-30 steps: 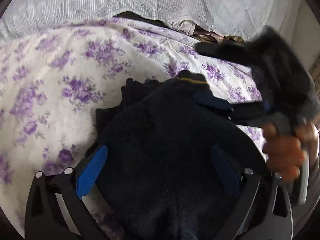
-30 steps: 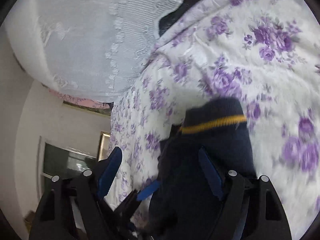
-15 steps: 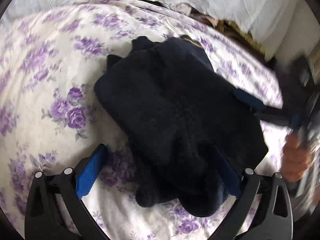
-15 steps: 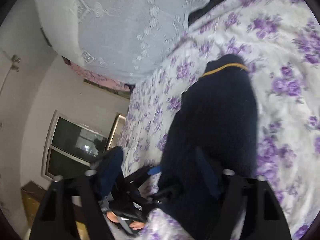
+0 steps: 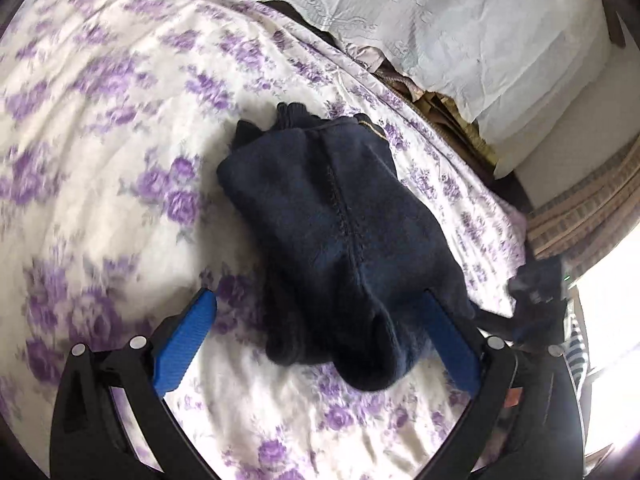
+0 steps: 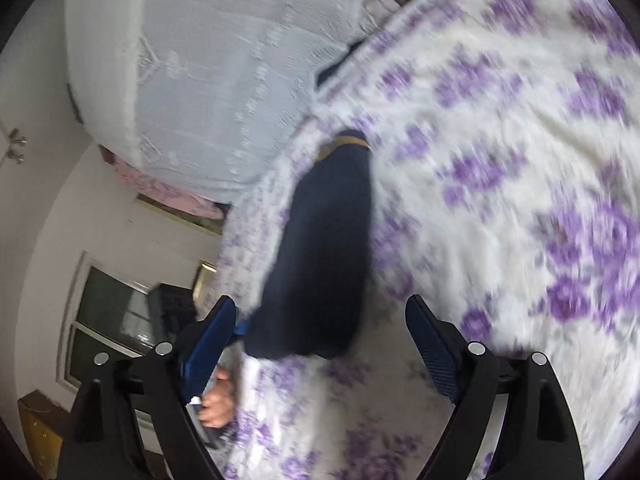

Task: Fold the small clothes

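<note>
Left wrist view shows the dark navy garment (image 5: 336,232) lying on the bed (image 5: 100,128), folded into a compact oblong bundle with a seam running along its top and a thin yellow-trimmed edge at the end farthest from the camera. The left gripper (image 5: 320,332) hangs over the near end of the garment with its blue fingers (image 5: 182,340) spread wide, one on each side of the bundle; the right-hand one sits very close against the cloth, but nothing is pinched, so the garment is released. In the right wrist view the same garment (image 6: 324,248) lies along the flowered bed cover, near the bed's edge, and the right gripper (image 6: 320,328) has just been opening its jaws; they stand wide apart with the garment's near end between them, not pressed. A hand (image 6: 218,400) shows beside the garment's near end in that view, holding the other tool. Beyond the garment's far end, white lace bedding (image 5: 460,28) is piled up. Judging by the tidy shape, this piece looks folded and set down, with both tools free of it. What is left is probably only a final tidy or moving on to another item; no other unfolded small clothing is clearly visible here.
</note>
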### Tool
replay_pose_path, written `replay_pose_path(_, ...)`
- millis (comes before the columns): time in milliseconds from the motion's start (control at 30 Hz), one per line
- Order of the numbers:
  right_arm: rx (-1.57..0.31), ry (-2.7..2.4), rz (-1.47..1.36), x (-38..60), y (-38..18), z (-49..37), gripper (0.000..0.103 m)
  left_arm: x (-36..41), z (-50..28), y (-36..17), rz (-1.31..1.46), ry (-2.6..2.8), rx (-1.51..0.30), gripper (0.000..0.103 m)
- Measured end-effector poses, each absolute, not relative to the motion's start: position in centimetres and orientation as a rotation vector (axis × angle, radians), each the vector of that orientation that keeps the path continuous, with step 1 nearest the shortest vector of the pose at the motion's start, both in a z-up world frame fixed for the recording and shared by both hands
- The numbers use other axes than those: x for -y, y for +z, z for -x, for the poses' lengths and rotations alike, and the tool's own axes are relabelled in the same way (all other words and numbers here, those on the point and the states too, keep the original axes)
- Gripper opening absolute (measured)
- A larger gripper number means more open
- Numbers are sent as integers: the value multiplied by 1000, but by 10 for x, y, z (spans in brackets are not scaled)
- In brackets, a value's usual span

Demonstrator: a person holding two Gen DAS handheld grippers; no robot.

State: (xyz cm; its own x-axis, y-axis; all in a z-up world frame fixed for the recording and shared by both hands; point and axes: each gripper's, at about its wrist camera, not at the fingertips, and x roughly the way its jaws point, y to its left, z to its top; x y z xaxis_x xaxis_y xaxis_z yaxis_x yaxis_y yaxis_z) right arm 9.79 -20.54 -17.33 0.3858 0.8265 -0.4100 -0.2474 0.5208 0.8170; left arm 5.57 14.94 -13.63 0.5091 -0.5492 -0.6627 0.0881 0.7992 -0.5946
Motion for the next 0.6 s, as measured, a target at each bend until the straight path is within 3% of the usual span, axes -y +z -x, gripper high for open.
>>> replay_pose_path(300, -940, 738, -675, 188, -176, -94, 88, -146, -51, -139, 599, -432, -953, 98)
replay_pose_path(600, -967, 711, -651, 167, -176, -116, 95, -118, -92, -150, 592, -484, -1006, 98)
